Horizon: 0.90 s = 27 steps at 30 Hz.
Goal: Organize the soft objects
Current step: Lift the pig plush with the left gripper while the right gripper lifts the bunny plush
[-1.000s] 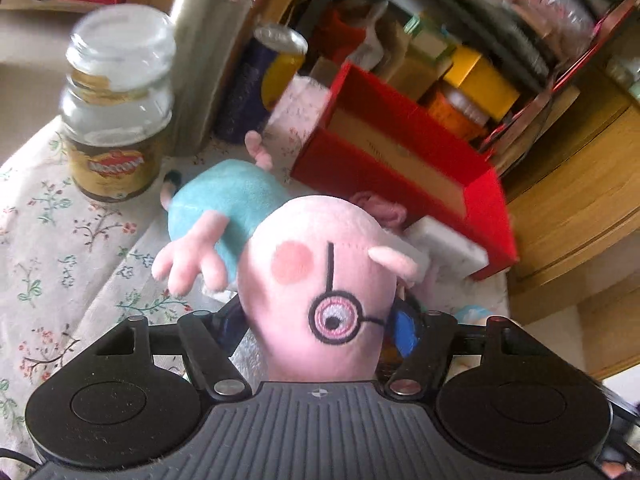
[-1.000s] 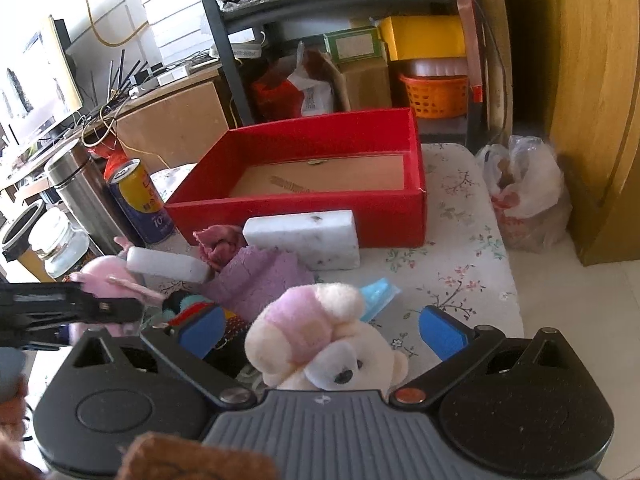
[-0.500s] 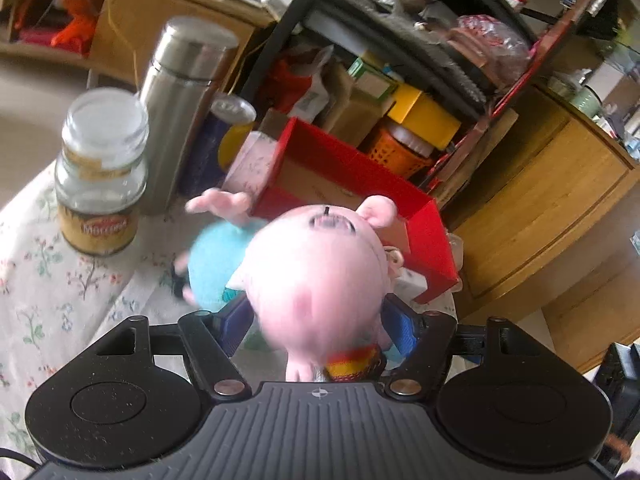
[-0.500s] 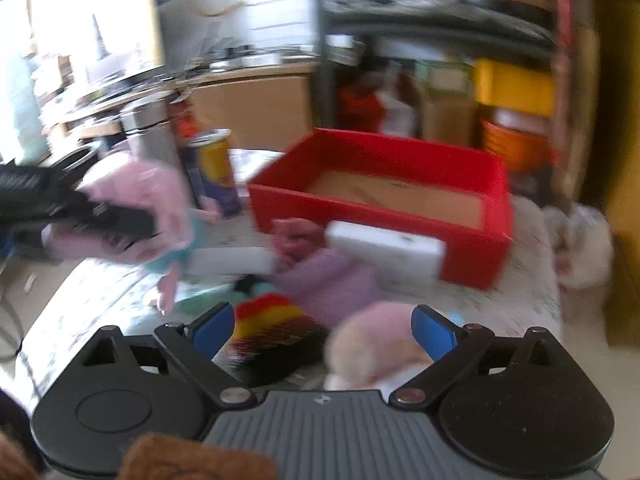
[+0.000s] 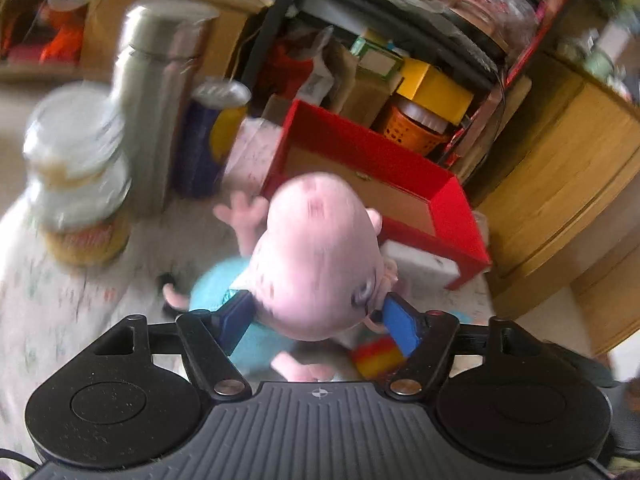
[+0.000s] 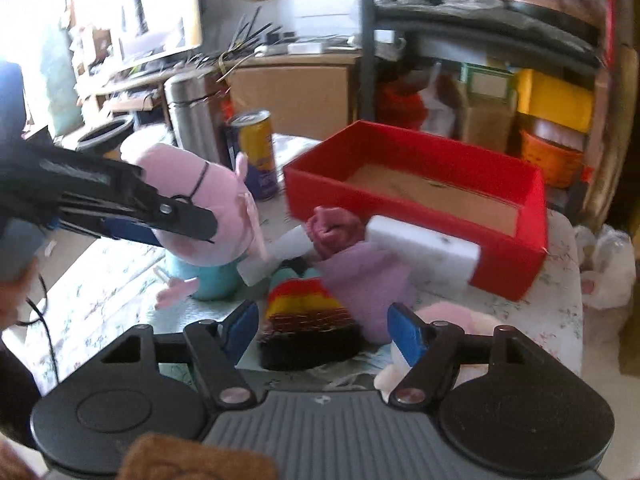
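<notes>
Pig plush point(image 5: 316, 256) between left fingers point(image 5: 400, 330)

The plush pig point(image 5: 316, 256) has a pale pink head and a turquoise body. The box point(image 6: 416, 196) is bright red outside with a brown cardboard floor. A knitted piece point(image 6: 308, 320) shows red, yellow and black stripes, beside a lilac cloth point(image 6: 372, 276) and a white foam block point(image 6: 424, 248). The surface point(image 6: 556, 312) carries a white cloth with small floral print. The can point(image 6: 256, 148) is yellow and dark blue; the flask point(image 5: 160, 92) is silver. Both hand-held grippers are black with blue pads point(image 6: 404, 336).
</notes>
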Tool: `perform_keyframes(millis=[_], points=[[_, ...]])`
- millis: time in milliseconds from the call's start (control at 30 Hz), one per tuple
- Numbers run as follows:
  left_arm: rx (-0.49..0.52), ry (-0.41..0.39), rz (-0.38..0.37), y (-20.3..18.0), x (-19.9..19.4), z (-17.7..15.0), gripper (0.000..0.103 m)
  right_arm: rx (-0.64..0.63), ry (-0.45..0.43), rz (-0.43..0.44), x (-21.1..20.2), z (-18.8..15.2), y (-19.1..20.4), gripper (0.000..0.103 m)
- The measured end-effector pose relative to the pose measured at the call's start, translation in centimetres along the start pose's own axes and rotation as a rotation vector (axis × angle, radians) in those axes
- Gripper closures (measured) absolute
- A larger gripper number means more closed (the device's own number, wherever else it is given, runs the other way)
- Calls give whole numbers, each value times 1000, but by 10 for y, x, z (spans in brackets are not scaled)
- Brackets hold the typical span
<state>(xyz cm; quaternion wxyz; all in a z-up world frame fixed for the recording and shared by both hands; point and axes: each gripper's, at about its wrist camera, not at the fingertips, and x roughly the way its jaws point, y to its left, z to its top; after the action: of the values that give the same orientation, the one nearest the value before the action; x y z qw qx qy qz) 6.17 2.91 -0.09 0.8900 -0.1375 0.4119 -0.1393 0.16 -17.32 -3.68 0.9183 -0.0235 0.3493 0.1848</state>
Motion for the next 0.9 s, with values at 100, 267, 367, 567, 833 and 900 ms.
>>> perform_keyframes(millis=[100,267,367,567,833,900], points=[[92,-9,120,-10,23,3,20,19,-4,-2,1,1,-3,59],[158,6,219,-7,51,17,29,54,-20,16,-8,-3,-9,59],[170,15,232,-5,58,22,33,100,-19,33,-11,-1,-15,59],[214,32,288,-8,64,23,40,190,-68,10,-26,2,-32,59],[192,118,349,-5,98,34,33,193,-59,-1,-26,1,-34,59],[220,119,384,-6,105,31,40,202,-58,5,-29,2,-37,59]])
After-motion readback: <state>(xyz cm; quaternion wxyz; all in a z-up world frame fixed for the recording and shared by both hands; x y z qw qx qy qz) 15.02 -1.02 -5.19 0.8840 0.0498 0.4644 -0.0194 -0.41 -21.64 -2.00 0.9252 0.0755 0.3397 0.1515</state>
